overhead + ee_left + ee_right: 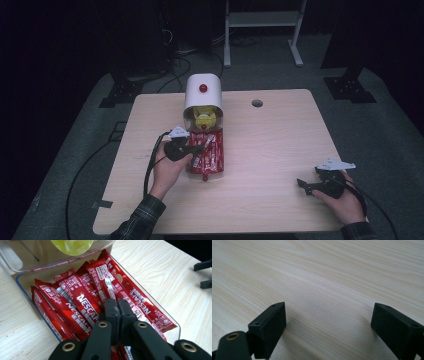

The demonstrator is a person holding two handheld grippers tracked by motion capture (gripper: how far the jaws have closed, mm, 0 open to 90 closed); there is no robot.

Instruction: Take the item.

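Note:
A white dispenser (202, 92) with a red button stands at the table's far middle. Its clear drawer (24, 290) is pulled out toward me and holds several red Nescafé sachets (80, 302). A green capsule (72, 245) lies in the clear compartment above the drawer. My left gripper (116, 302) hovers over the sachets with its jaws pressed together; I see nothing between them. In the high view the left gripper (197, 148) sits at the drawer's left side. My right gripper (329, 317) rests open over bare wood at the near right of the table (302, 186).
The light wooden table (270, 145) has a round cable hole (257, 103) at the far right of the dispenser. Black cables (150, 165) trail from the left gripper off the table's left side. A white shelf frame (262, 20) stands behind on the floor.

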